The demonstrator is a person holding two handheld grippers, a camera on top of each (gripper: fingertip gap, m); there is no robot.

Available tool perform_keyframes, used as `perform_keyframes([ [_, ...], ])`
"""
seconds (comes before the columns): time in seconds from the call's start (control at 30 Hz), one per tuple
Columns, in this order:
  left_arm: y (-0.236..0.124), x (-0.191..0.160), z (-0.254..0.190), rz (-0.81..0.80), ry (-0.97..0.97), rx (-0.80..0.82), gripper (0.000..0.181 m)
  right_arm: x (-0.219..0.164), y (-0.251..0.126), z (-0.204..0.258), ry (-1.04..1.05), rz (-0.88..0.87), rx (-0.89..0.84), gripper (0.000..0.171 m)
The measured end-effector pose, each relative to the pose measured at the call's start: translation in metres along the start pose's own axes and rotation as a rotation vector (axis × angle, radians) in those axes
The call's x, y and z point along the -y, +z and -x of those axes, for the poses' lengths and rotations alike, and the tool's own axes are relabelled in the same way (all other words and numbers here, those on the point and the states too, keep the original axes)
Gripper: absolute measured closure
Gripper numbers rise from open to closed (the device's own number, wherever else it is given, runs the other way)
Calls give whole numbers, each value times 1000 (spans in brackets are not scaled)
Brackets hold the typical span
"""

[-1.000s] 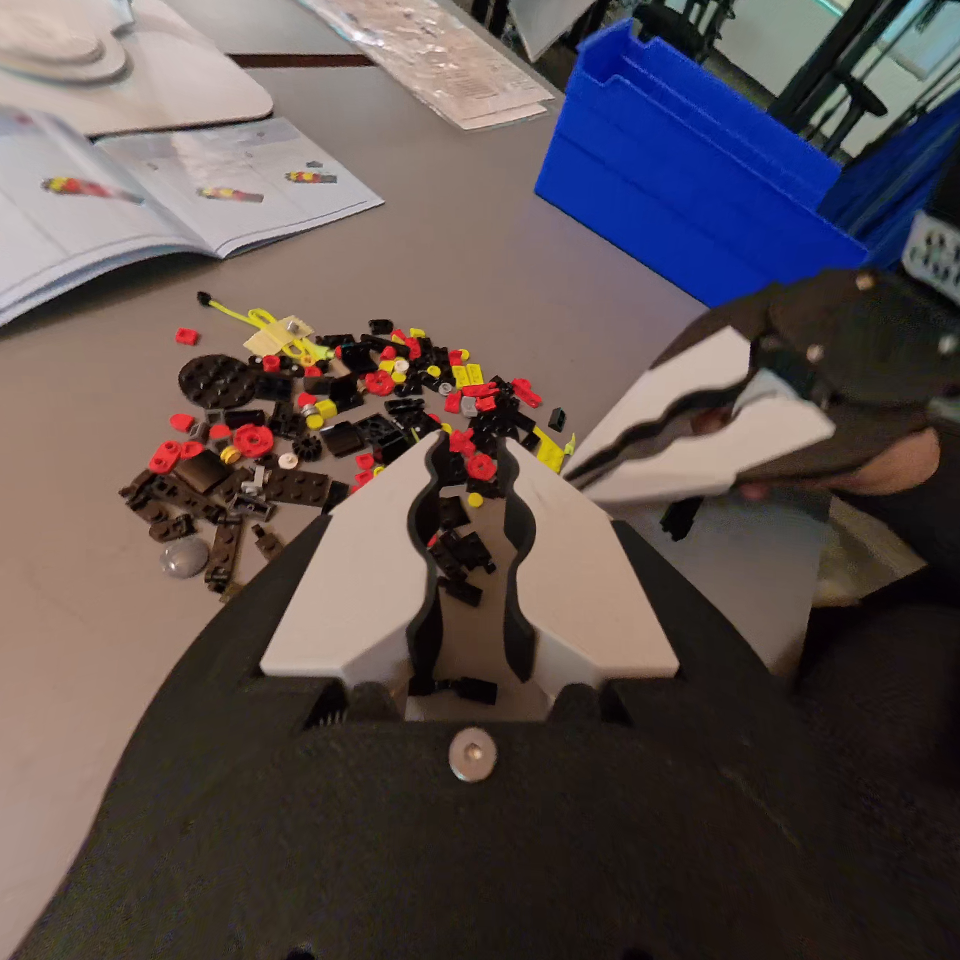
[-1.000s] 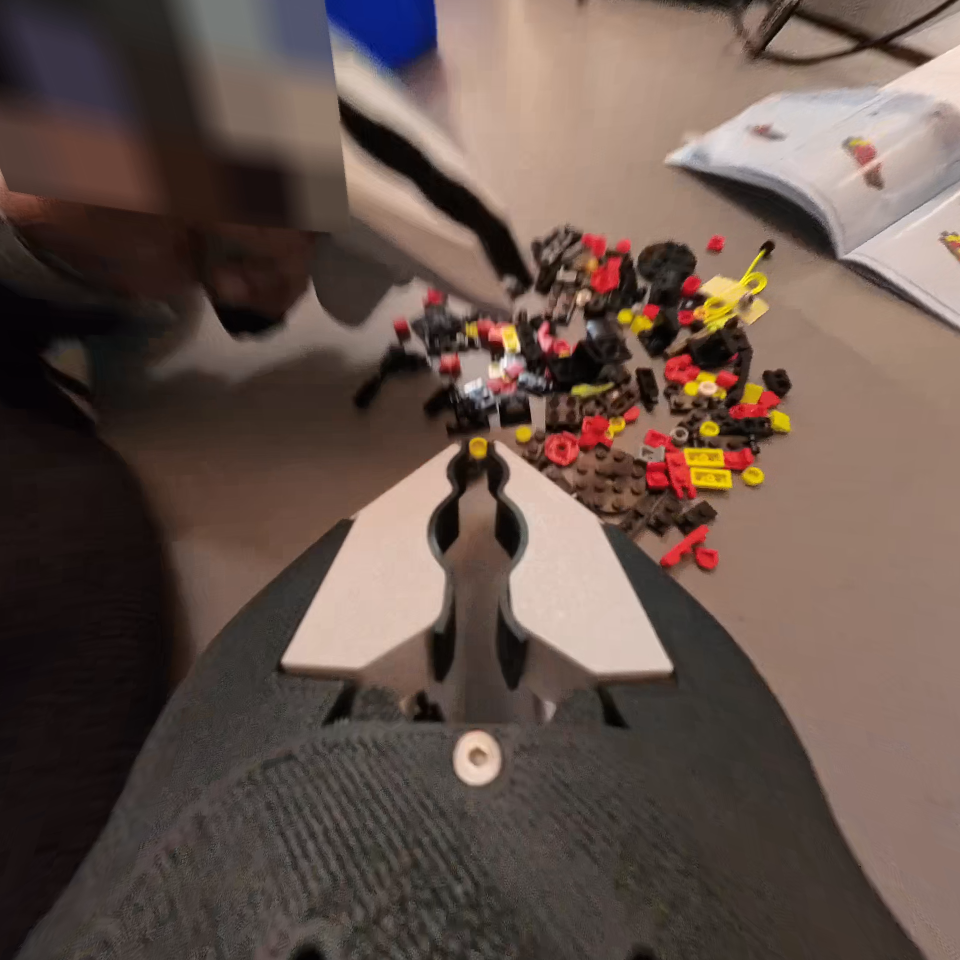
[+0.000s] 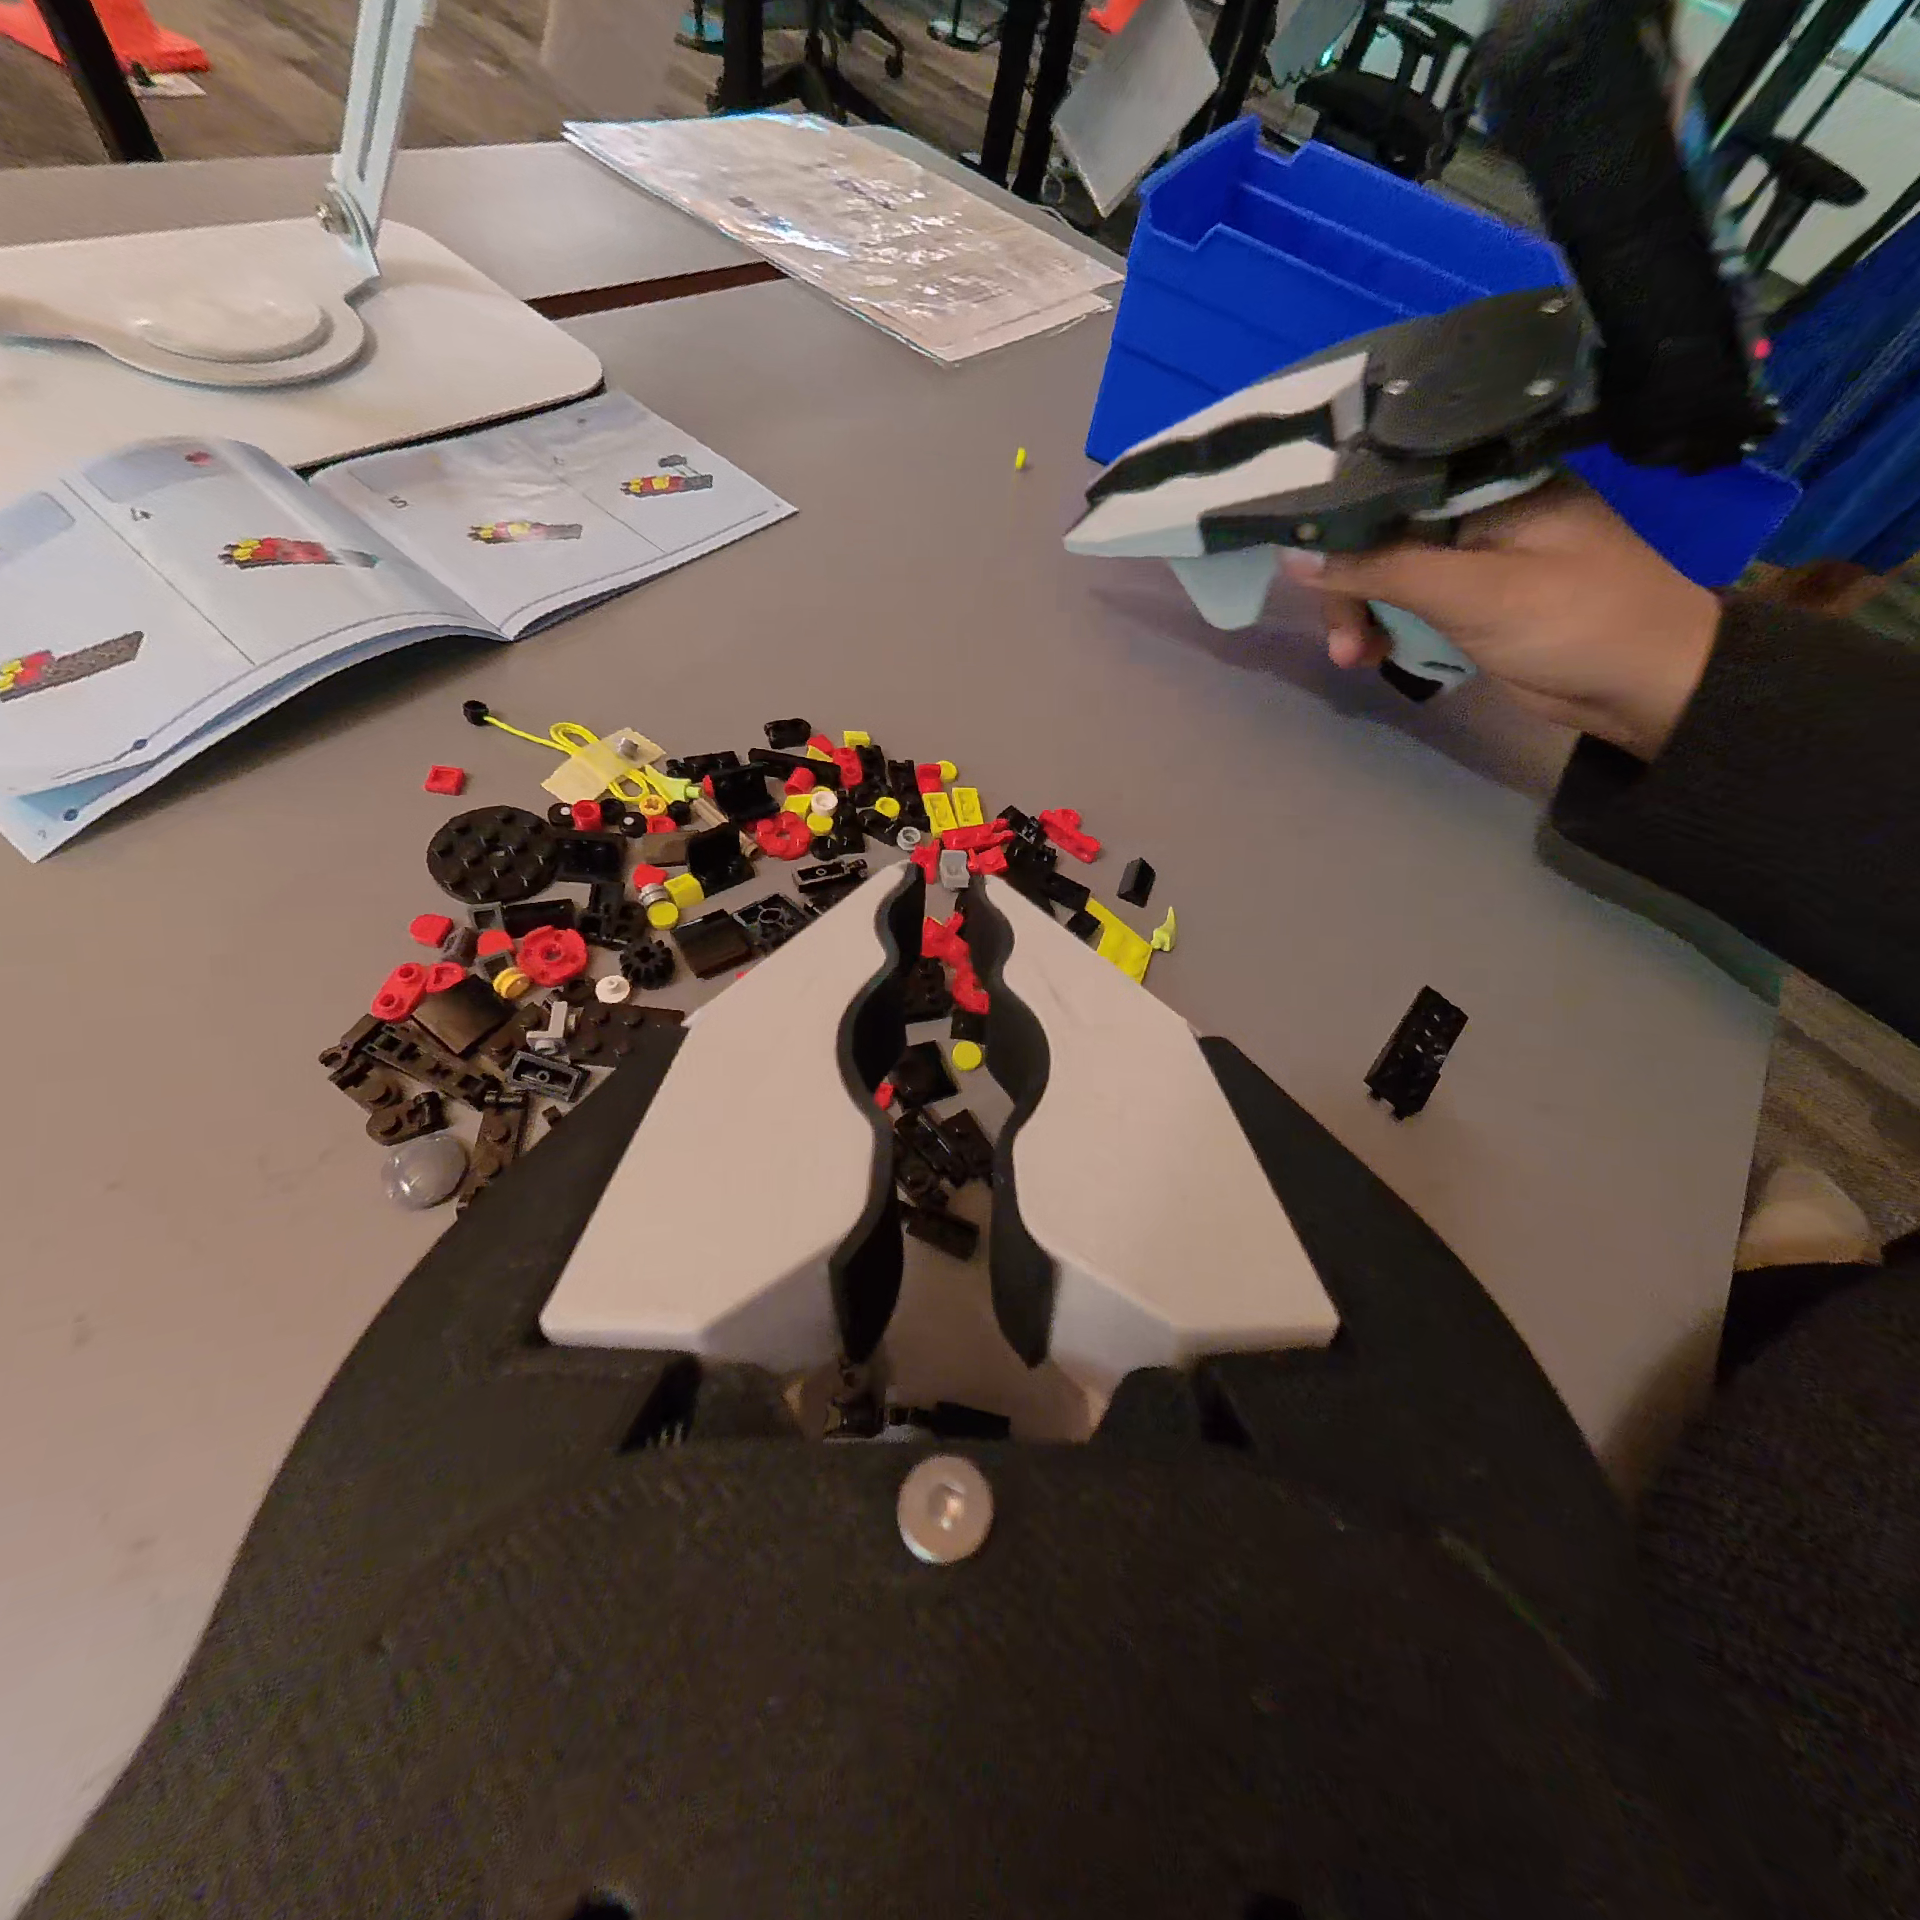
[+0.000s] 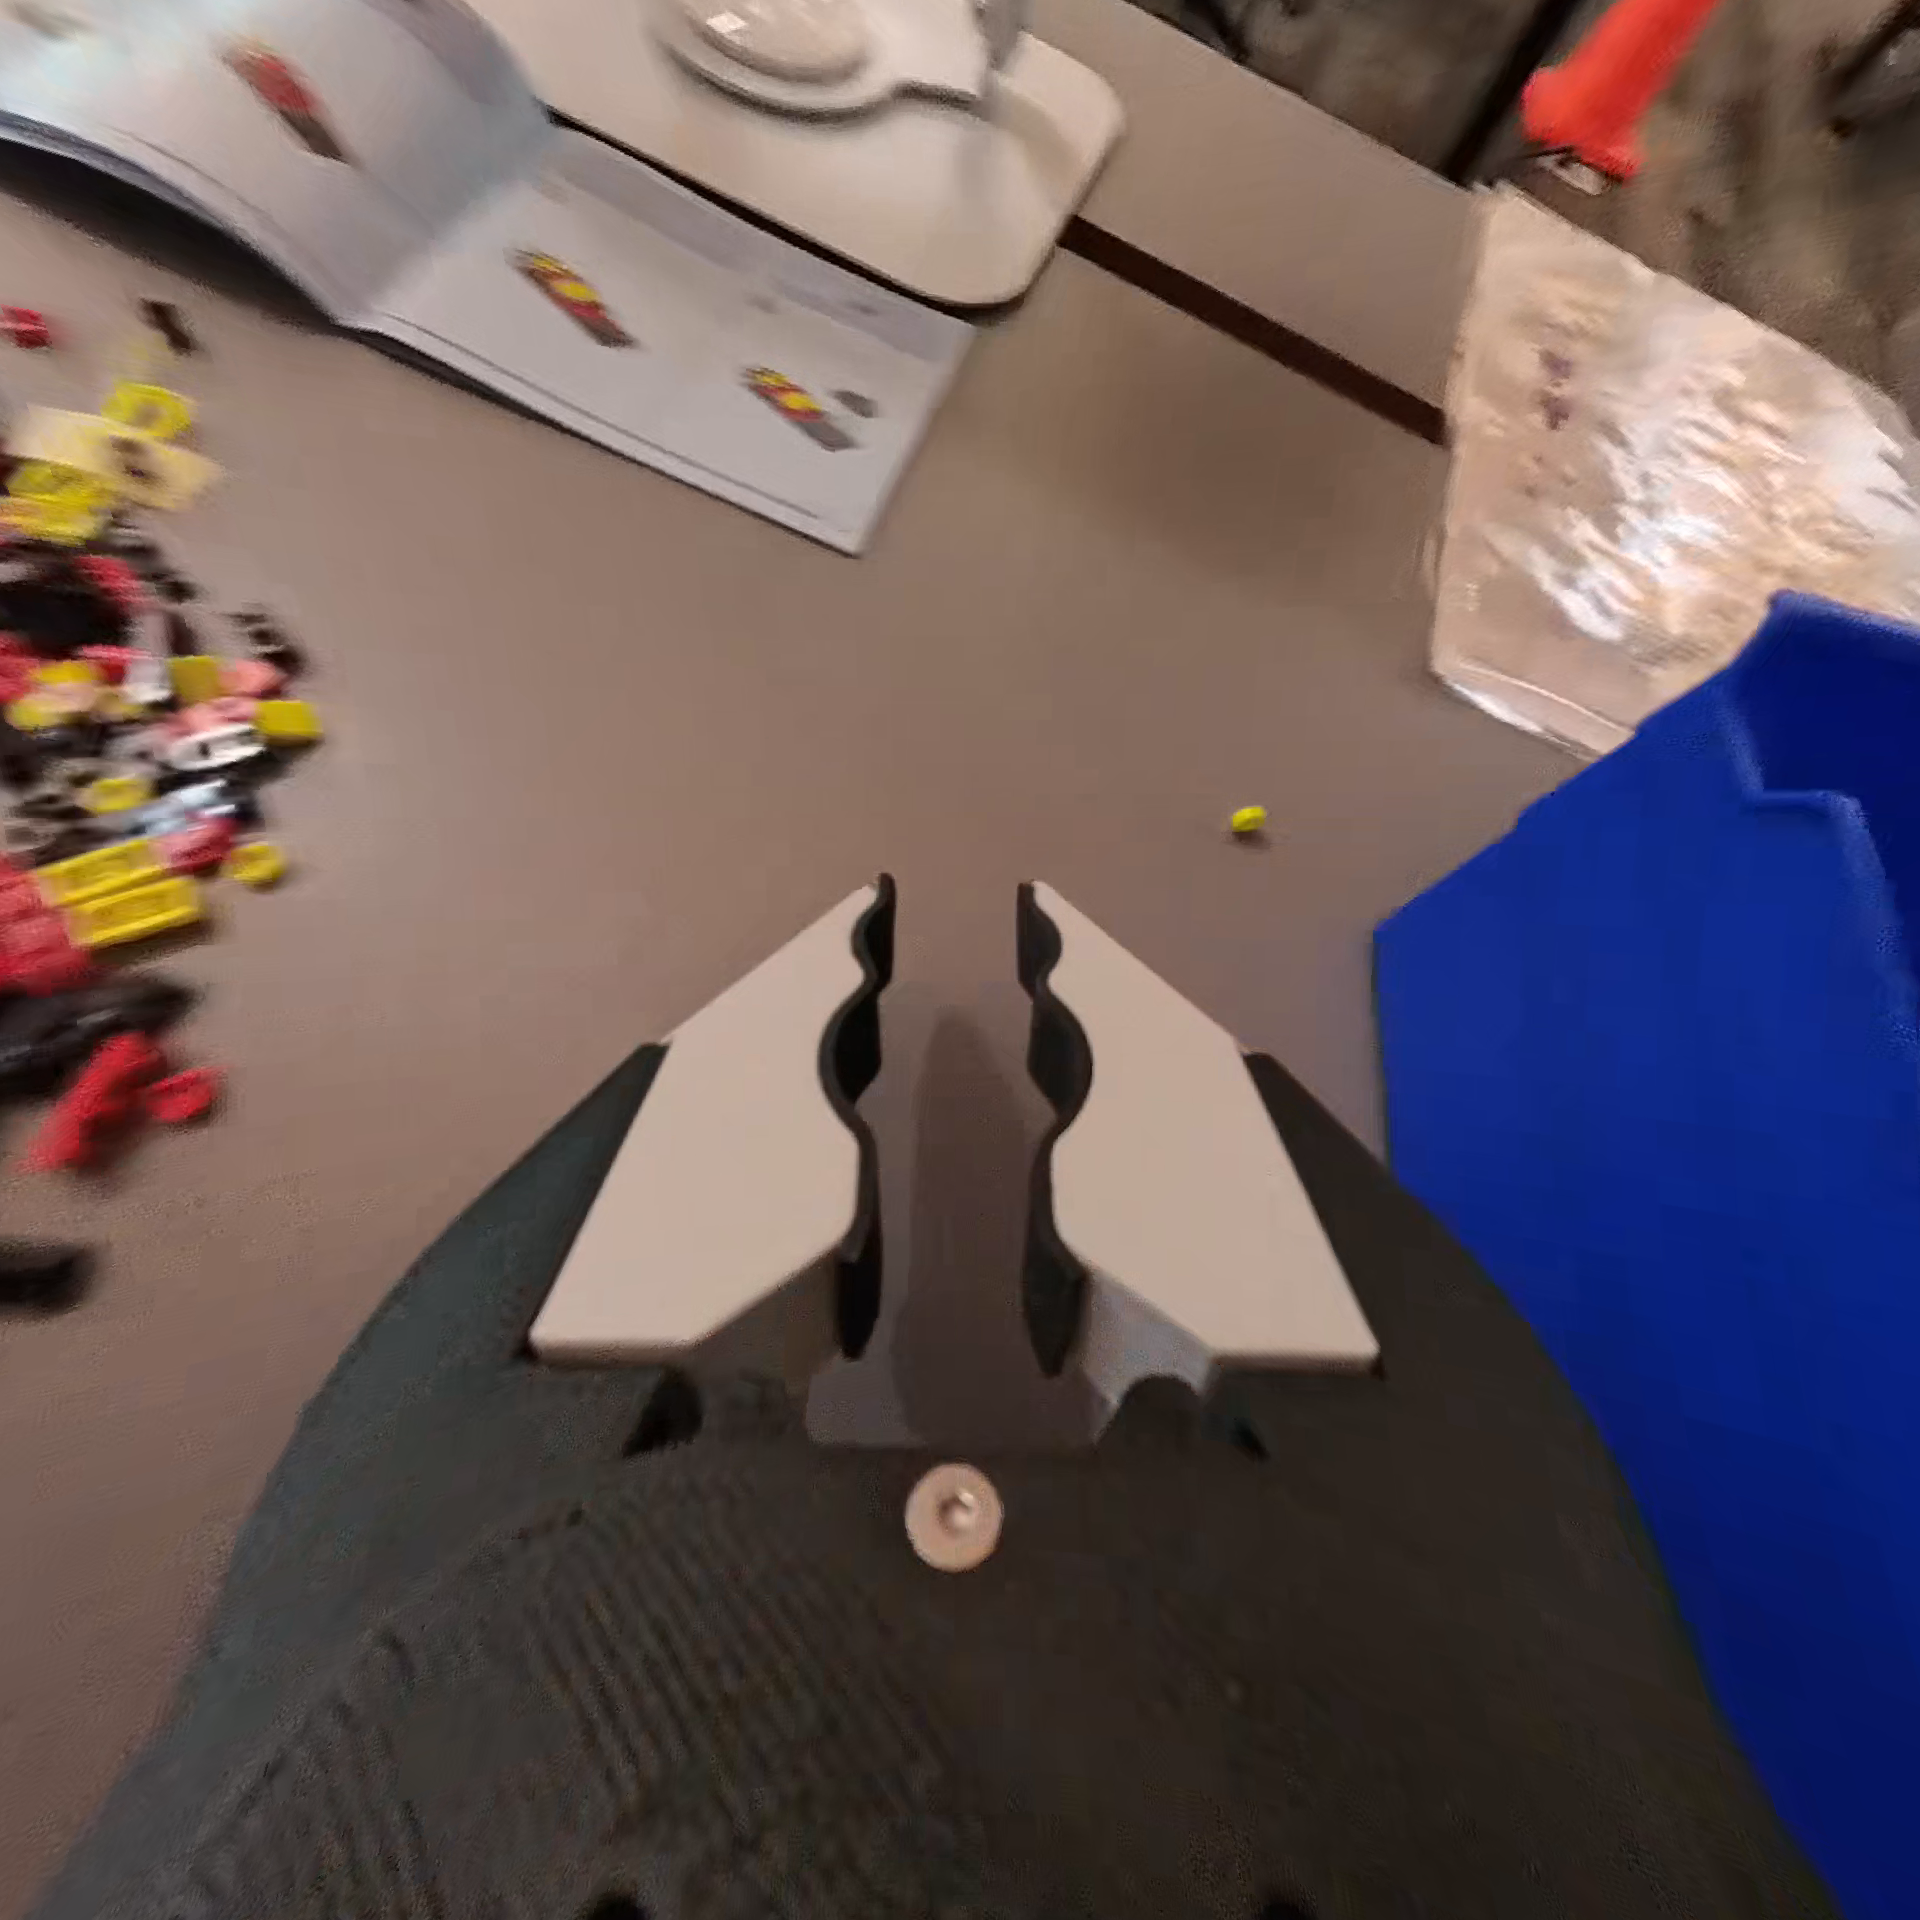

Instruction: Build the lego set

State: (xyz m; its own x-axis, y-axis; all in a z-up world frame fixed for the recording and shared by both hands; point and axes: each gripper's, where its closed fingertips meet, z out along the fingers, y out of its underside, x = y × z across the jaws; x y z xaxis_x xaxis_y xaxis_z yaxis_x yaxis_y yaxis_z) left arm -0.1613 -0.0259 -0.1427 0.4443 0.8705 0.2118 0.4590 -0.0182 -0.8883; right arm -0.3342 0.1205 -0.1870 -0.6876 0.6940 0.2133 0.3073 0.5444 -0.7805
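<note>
A pile of small black, red and yellow lego pieces (image 3: 727,914) lies on the grey table (image 3: 1039,623). My left gripper (image 3: 942,879) hovers over the pile's near right part, its jaws slightly apart with nothing between them. My right gripper (image 4: 954,886) is open and empty above bare table, to the right of the pile (image 4: 125,727), which is blurred there. In the left wrist view it (image 3: 1081,520) is held by a hand in front of the blue bin. A small yellow piece (image 4: 1247,819) lies alone beyond its tips, also in the left wrist view (image 3: 1020,457).
A blue bin (image 3: 1351,270) (image 4: 1662,1143) stands at the right. An open instruction booklet (image 3: 312,561) (image 4: 675,343) and a white lamp base (image 3: 260,322) lie behind the pile. A clear plastic bag (image 3: 862,229) lies at the back. A lone black brick (image 3: 1415,1049) sits right of the pile. There is about 25 cm between the tips of the two grippers. The lone black brick (image 3: 1415,1049) is about 15 cm from my left fingertips and 20 cm from my right.
My right gripper swung away from the pile toward the blue bin and opened; the small yellow piece seen at its tips now lies on the table. My left gripper rose and drew back slightly.
</note>
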Motion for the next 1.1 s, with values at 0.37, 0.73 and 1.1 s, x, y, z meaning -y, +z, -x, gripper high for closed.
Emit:
perform_keyframes([
  [0.37,1,-4,2,17,-18,-2,175,4,-14,-7,223,-56,152,143],
  [0.73,1,-5,2,26,-44,-12,173,19,-22,6,155,-102,188,146],
  [1.1,1,-8,1,35,-111,-53,171,87,-1,-128,-180,200,33,160],
])
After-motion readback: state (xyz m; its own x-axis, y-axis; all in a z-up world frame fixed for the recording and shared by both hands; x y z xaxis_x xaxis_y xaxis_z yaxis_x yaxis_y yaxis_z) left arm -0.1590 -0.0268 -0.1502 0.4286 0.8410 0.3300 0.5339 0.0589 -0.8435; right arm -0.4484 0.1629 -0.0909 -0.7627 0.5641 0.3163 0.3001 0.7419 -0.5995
